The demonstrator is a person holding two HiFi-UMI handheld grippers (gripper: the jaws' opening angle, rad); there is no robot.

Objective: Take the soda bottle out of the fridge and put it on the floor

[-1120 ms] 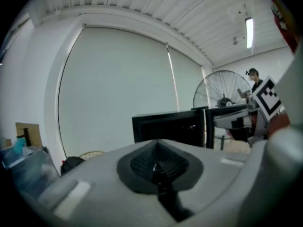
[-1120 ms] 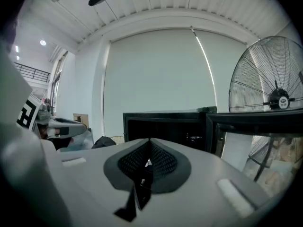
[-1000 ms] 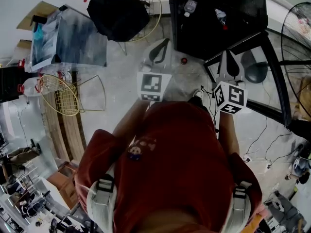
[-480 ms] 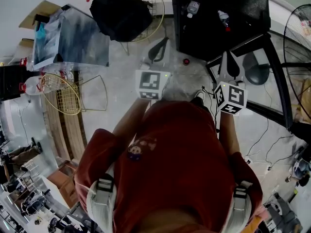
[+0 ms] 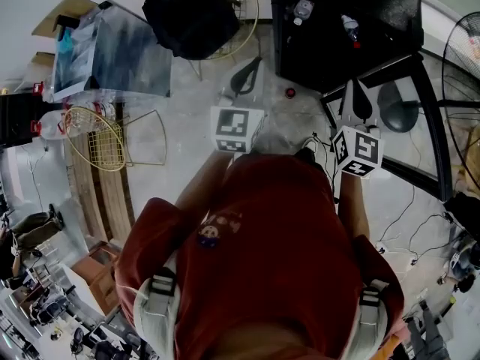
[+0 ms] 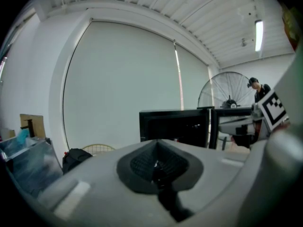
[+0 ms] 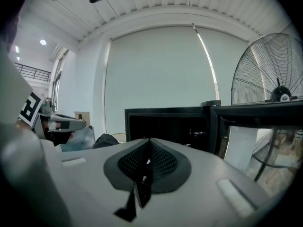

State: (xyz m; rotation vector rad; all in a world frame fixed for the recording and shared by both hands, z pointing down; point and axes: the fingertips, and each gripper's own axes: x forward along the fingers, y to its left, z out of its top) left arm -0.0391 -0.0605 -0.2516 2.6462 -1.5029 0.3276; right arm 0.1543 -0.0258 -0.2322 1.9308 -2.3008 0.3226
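Left gripper (image 5: 247,76) and right gripper (image 5: 358,100), jaws together and empty, near open fridge (image 5: 322,58); unopened, they may topple the soda bottle (image 5: 350,28).

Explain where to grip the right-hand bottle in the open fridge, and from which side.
Probably round its body, coming in level through the open front of the fridge: the bottle seems upright, and the other bottle stands apart at its left.

You wear a dark red shirt (image 5: 285,261) with a small cartoon print (image 5: 208,233) and pale shoulder straps (image 5: 160,306). Your left tool (image 5: 244,77) and right tool (image 5: 358,98) each bear a white cube (image 5: 236,130) with black markers.
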